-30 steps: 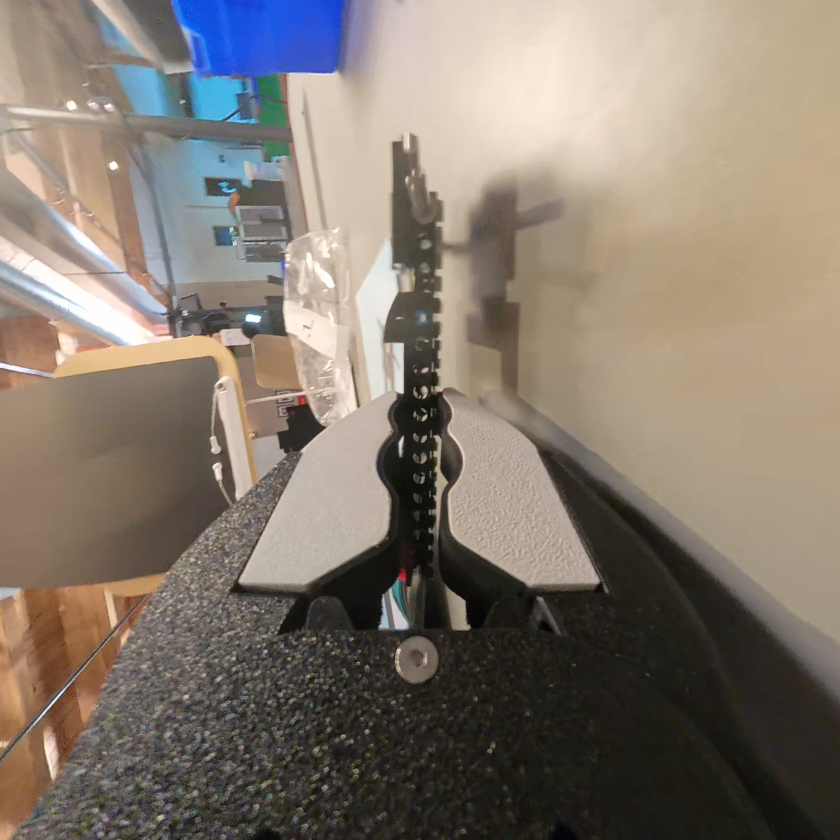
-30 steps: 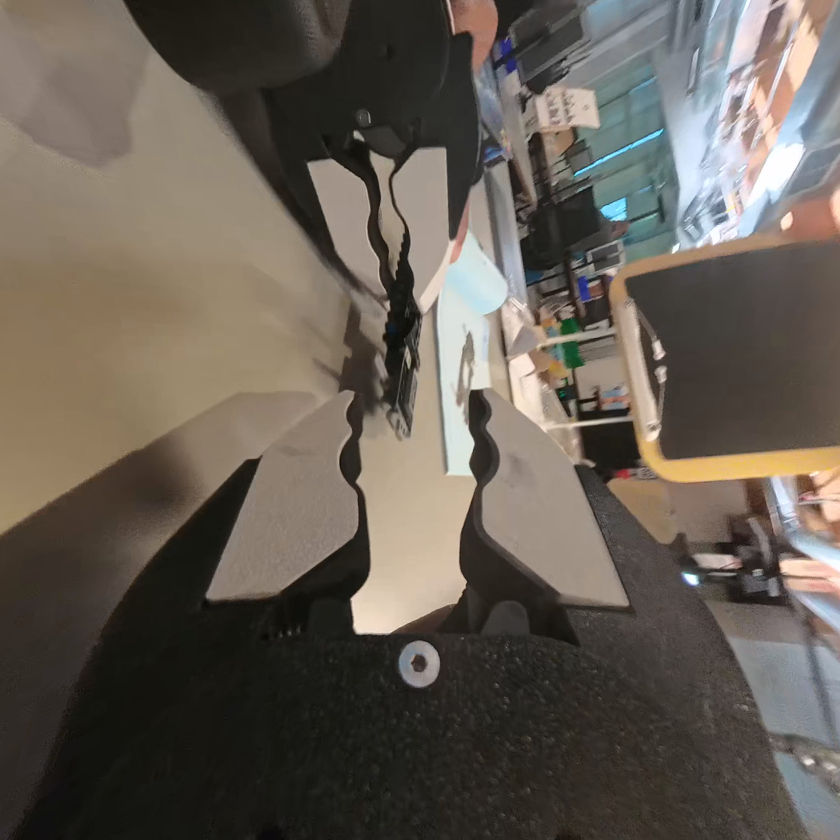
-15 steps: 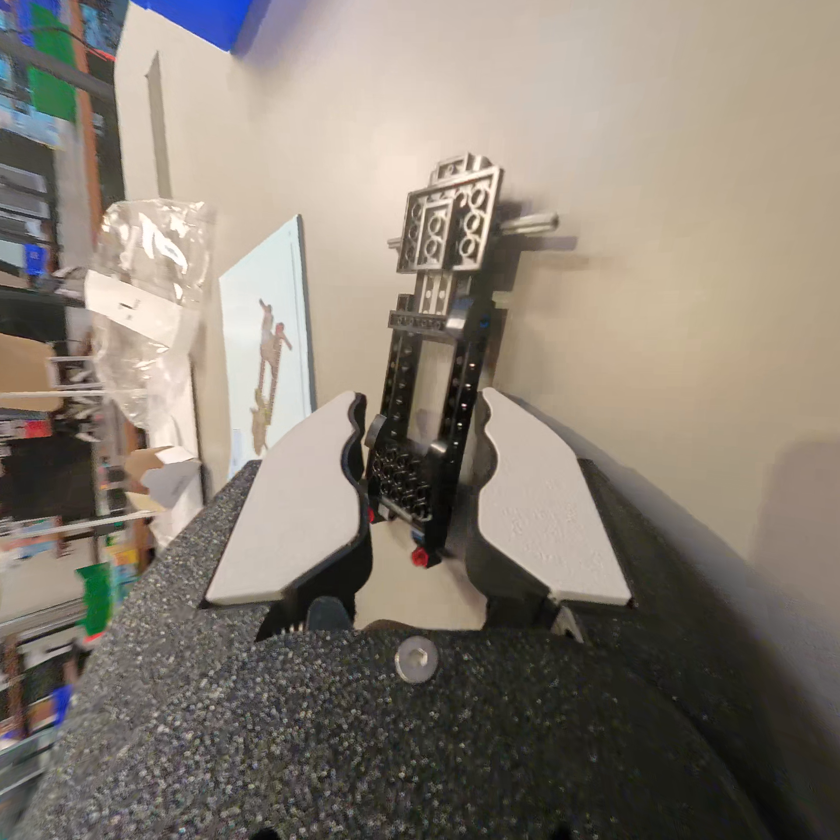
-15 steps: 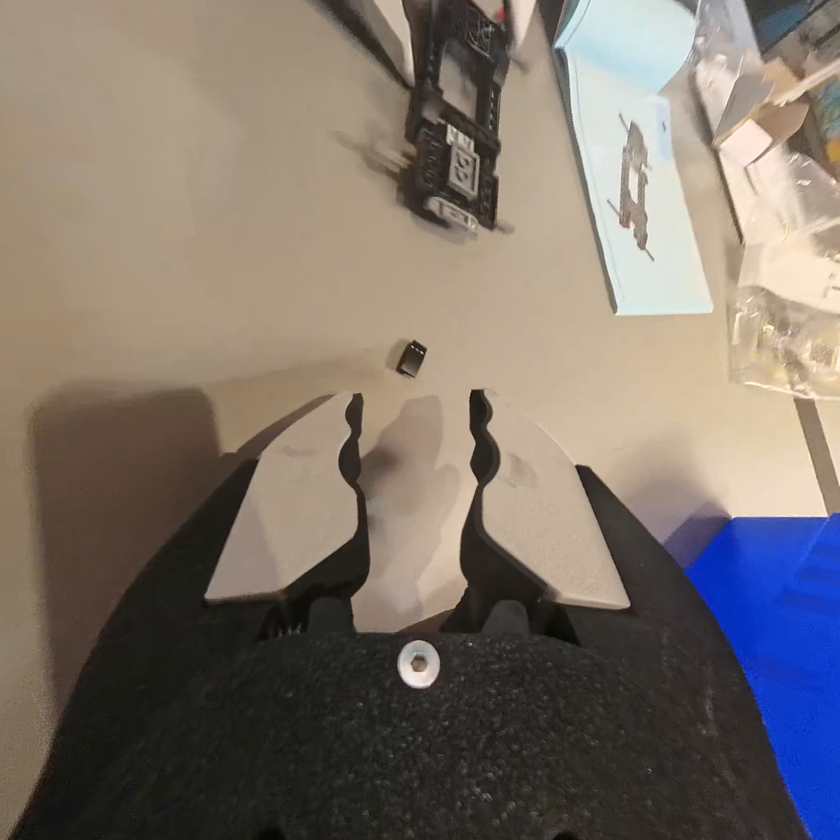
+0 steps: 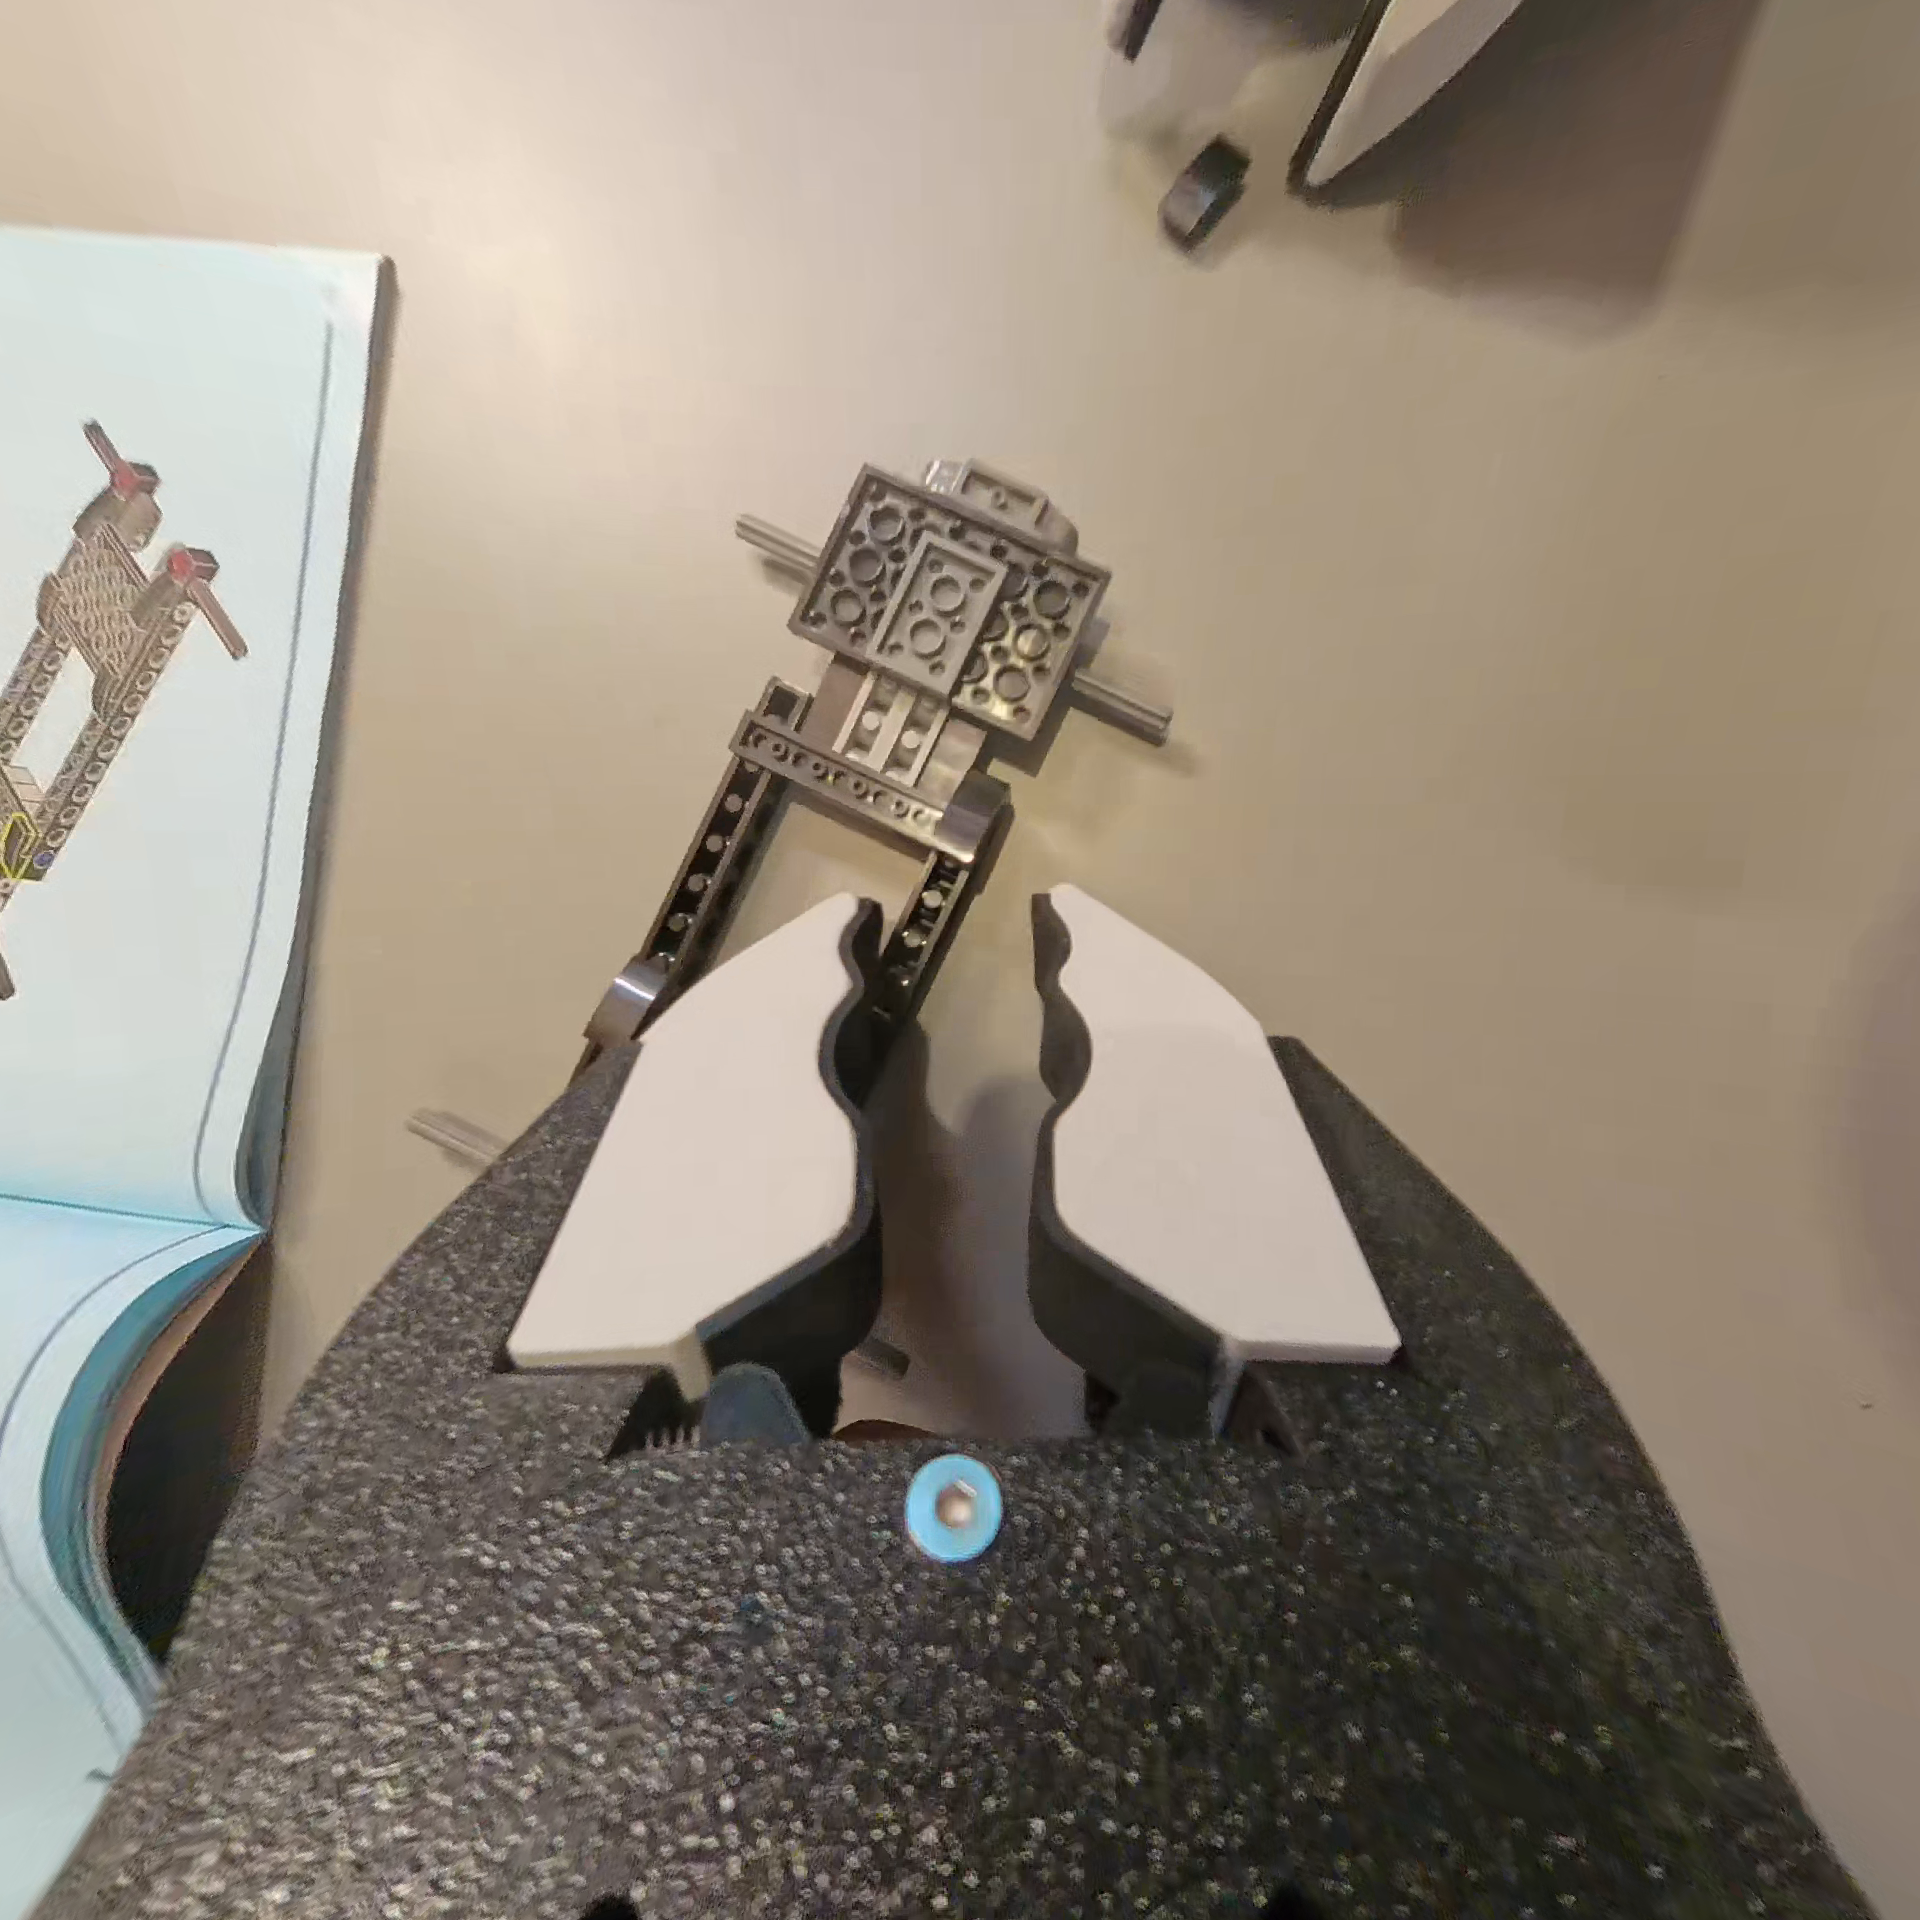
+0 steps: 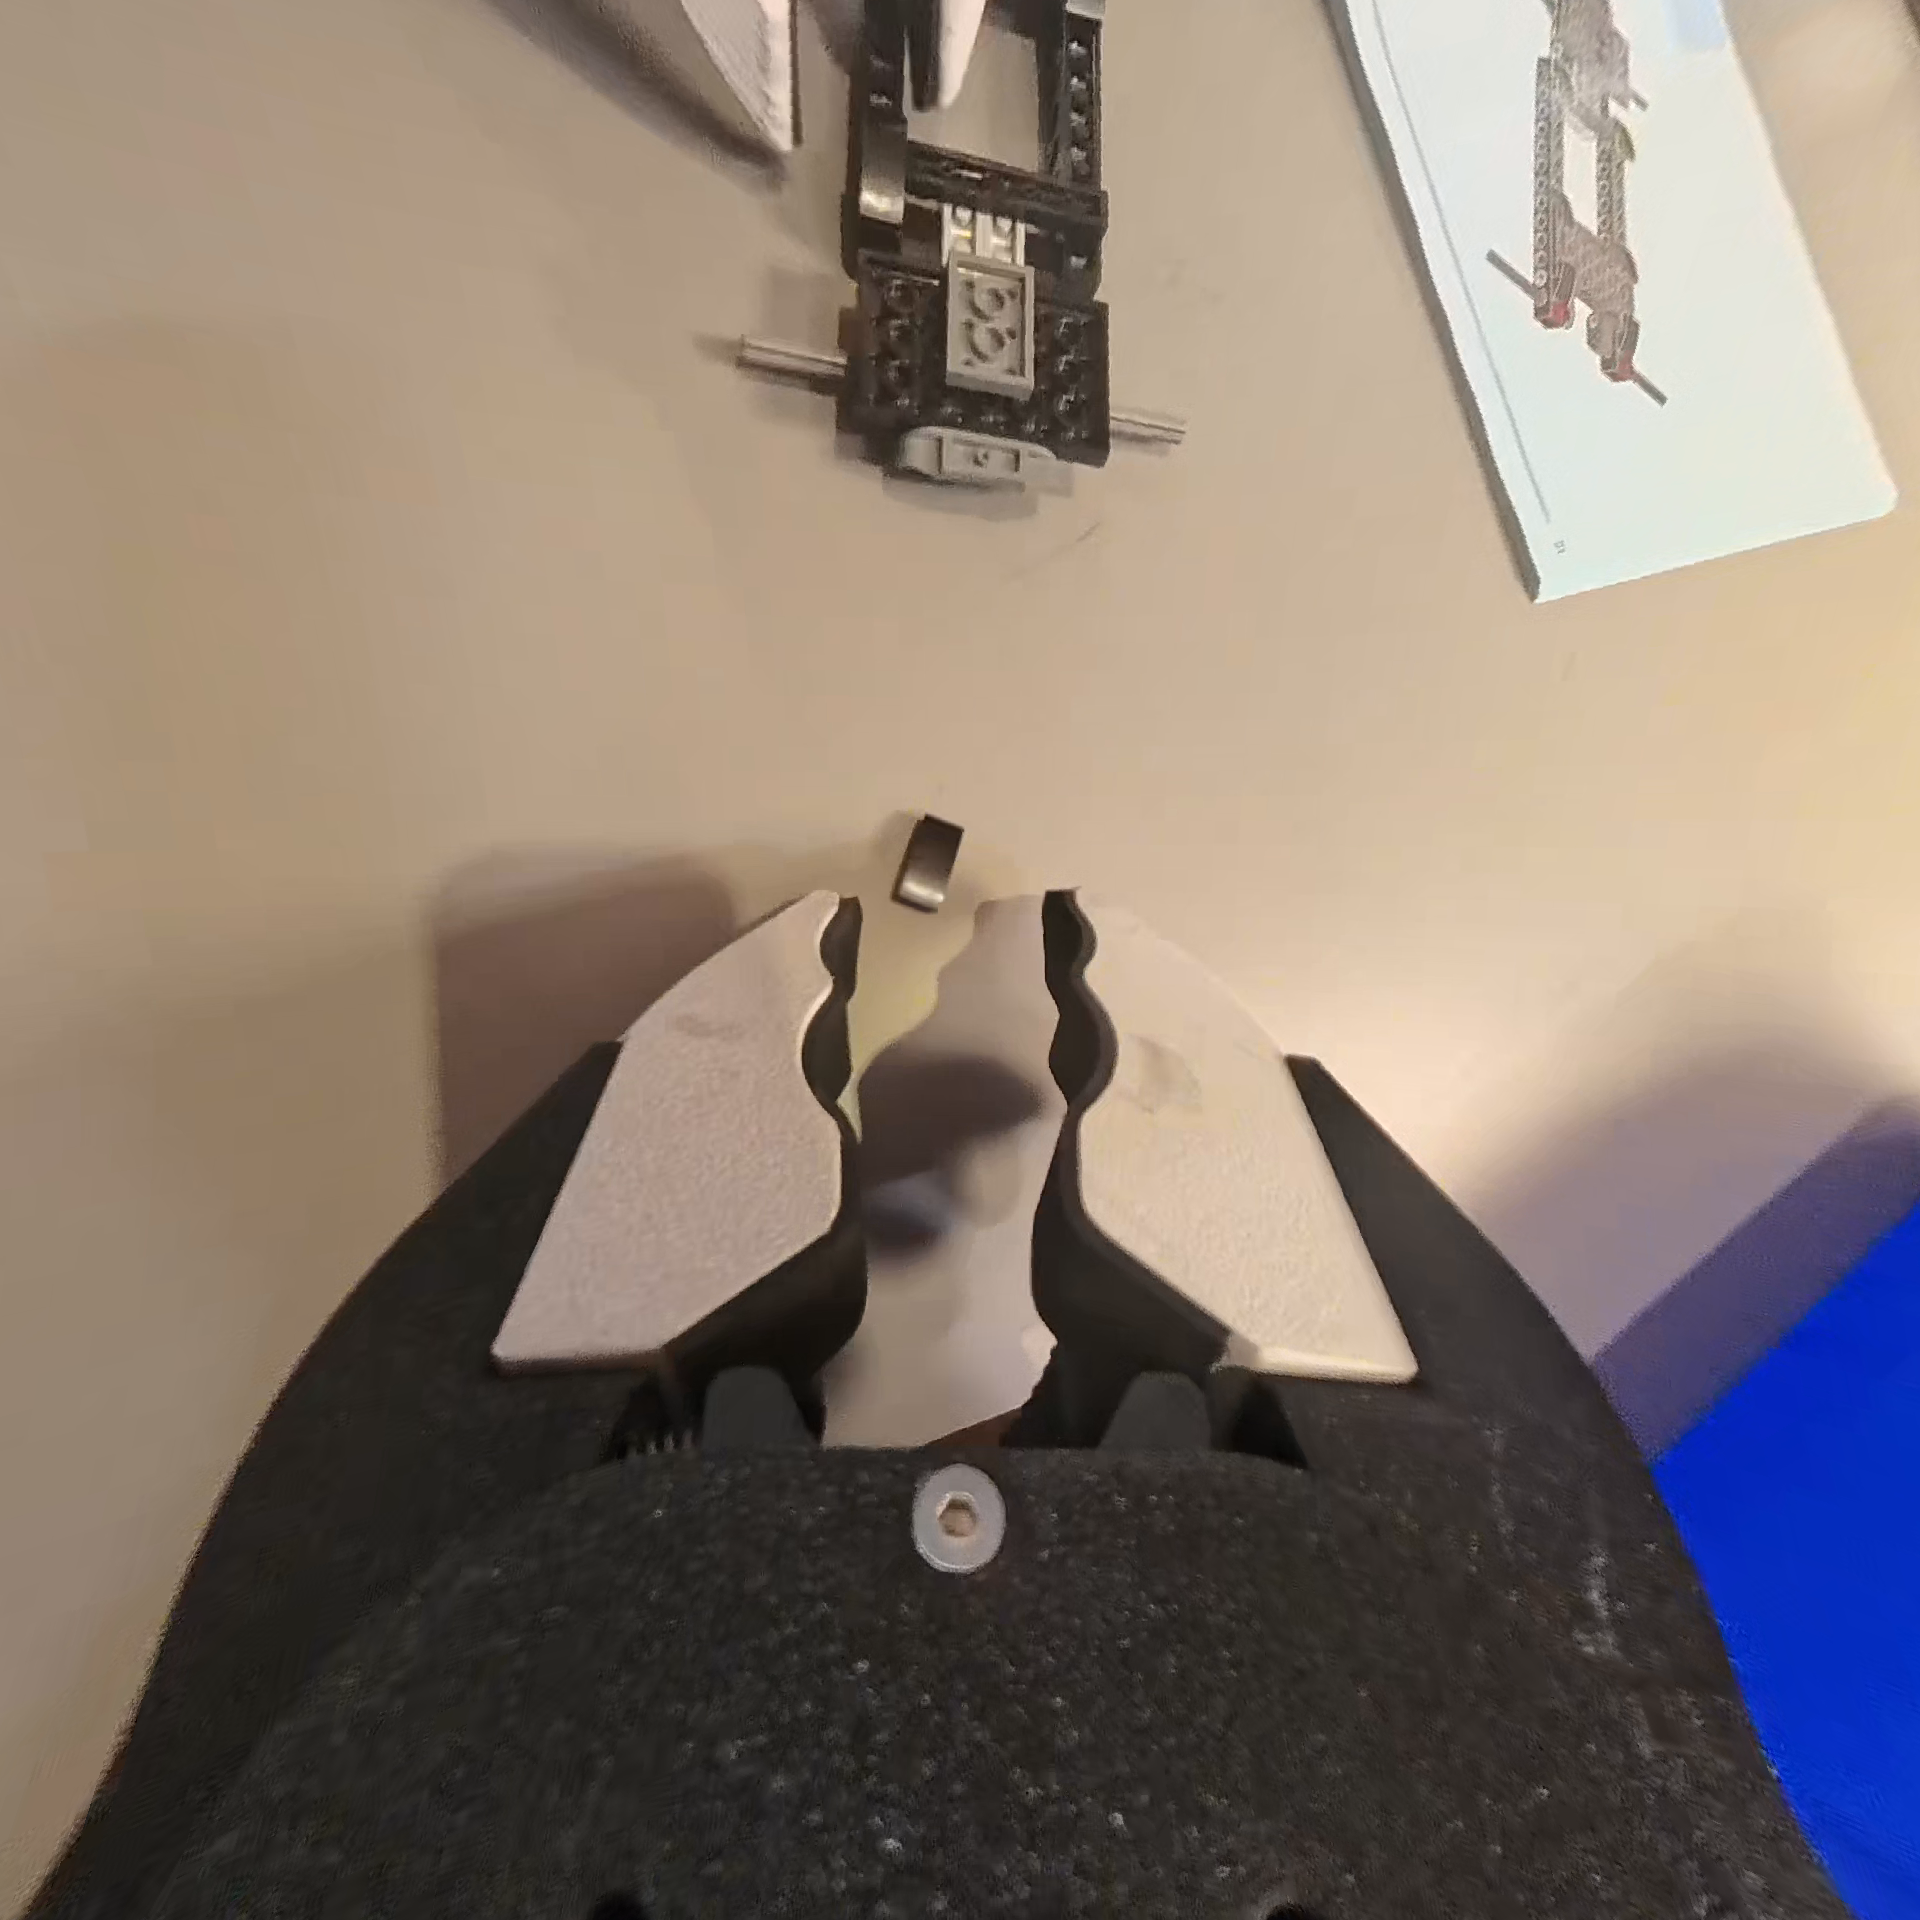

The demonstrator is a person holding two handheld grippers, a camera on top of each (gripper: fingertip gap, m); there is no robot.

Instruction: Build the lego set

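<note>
A black and grey brick frame (image 5: pixel 935 613) lies flat on the beige table (image 5: pixel 1455 727). My left gripper (image 5: pixel 945 904) is open and low over its near end. One long black beam (image 5: pixel 920 935) lies between the fingers, close to the left pad, with a clear gap to the right pad. The frame also shows in the right wrist view (image 6: pixel 977 343), with the left gripper's fingers (image 6: pixel 748 73) on either side of that beam. My right gripper (image 6: pixel 951 899) is open and empty. A small black curved piece (image 6: pixel 925 862) lies on the table just beyond its fingertips; it also shows in the left wrist view (image 5: pixel 1205 192).
An open pale blue instruction booklet (image 5: pixel 156 727) lies left of the frame; it shows at the upper right in the right wrist view (image 6: pixel 1662 312). A blue bin (image 6: pixel 1818 1507) stands at the right gripper's right side. Left tips to right tips: about 15 centimetres.
My left gripper held the frame on edge, laid it flat and opened; its jaws have since narrowed around one beam. My right gripper moved away from the frame to the small black piece and narrowed slightly.
</note>
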